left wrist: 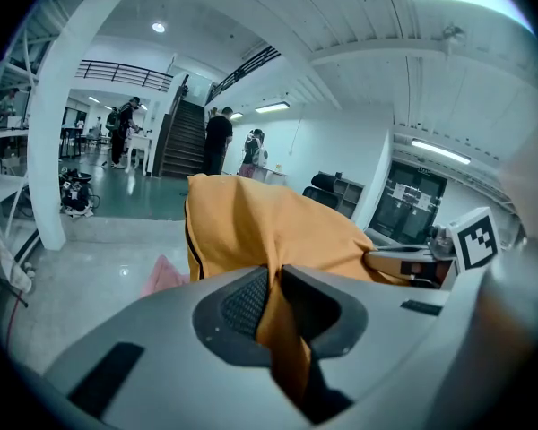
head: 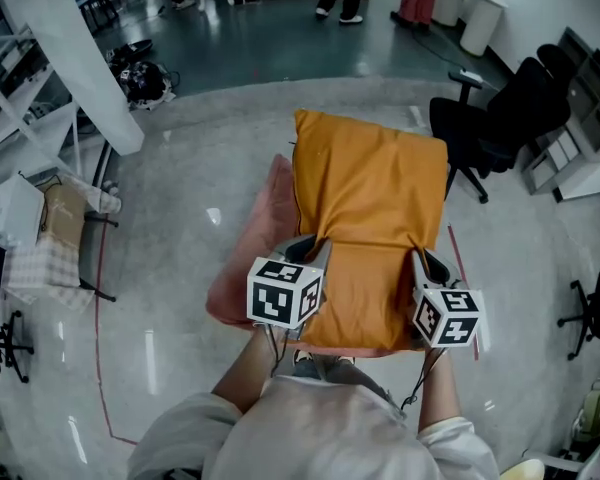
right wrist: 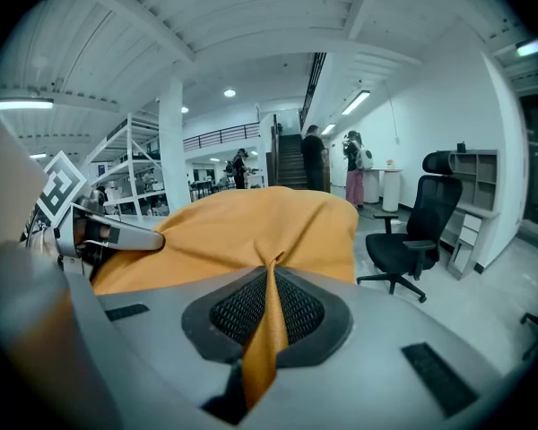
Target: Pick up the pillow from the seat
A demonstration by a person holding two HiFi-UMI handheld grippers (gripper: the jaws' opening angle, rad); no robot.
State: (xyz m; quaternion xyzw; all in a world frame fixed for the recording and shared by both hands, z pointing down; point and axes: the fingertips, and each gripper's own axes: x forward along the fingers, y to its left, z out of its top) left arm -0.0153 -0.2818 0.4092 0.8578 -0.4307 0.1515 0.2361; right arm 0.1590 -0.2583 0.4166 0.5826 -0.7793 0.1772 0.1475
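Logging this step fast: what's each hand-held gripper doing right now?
Left hand-held gripper: closed on the pillow, fabric pinched between its jaws.
Right hand-held gripper: closed on the same pillow, fabric pinched too.

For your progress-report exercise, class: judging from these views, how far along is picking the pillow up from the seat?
Done: both the left gripper and right gripper are shut on the near edge of the orange pillow. In hand: it is held up, apparently off the pink seat. Left: little, perhaps carrying it clear.
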